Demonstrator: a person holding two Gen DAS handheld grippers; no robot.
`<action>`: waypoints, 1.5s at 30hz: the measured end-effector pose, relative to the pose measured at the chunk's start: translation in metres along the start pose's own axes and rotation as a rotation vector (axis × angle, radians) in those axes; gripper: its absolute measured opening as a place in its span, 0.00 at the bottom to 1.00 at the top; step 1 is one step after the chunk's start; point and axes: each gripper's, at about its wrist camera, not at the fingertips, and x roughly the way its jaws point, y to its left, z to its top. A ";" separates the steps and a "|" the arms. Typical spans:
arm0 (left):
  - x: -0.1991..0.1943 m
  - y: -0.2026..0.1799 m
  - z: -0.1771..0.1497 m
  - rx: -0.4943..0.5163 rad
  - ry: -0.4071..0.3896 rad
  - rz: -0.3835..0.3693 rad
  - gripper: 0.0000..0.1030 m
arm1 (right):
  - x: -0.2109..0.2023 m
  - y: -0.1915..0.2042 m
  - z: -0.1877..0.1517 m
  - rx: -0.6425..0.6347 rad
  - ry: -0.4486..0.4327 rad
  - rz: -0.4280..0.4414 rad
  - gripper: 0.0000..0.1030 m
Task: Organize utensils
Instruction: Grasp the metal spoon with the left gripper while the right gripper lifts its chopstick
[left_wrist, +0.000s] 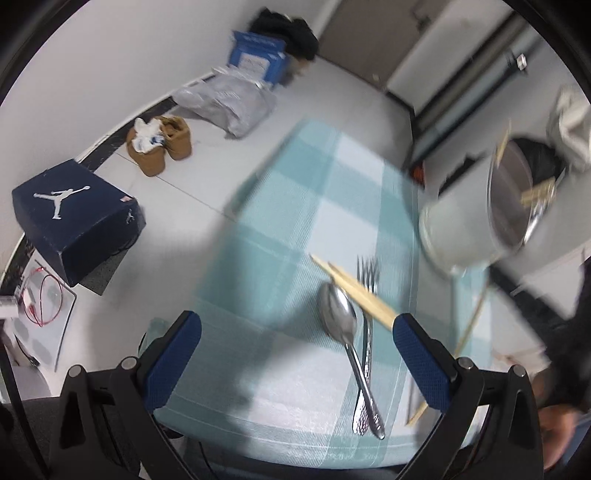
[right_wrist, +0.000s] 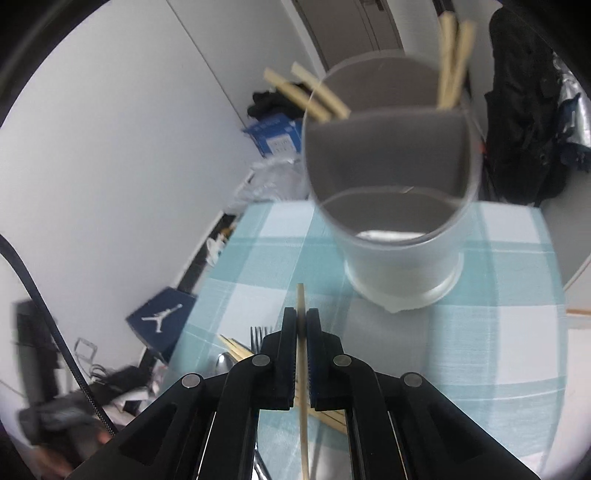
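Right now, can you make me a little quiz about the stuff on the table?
1. True or false: the right gripper is shut on a single chopstick.
2. What lies between the open left gripper's fingers? A) spoon and fork B) a knife C) a plate
3. Fill in: the utensil holder already has ____ inside.

Key: 1 true; 2 A; 3 chopsticks.

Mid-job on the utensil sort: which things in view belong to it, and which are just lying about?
Job:
- chopstick clamped in the right claw
- divided holder, chopsticks already in it
- spoon, fork, chopstick pair on the checked cloth
- left claw, open above them

Lying about:
- shoe box
- brown shoes
- plastic bag
- black backpack
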 end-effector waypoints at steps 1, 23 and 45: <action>0.003 -0.003 -0.001 0.013 0.011 0.013 0.99 | -0.007 -0.003 0.001 -0.001 -0.014 0.016 0.04; 0.044 -0.034 -0.014 0.172 0.097 0.323 0.99 | -0.059 -0.045 -0.002 0.074 -0.191 0.123 0.04; 0.048 -0.064 -0.001 0.179 0.115 0.293 0.32 | -0.086 -0.053 -0.004 0.087 -0.234 0.140 0.04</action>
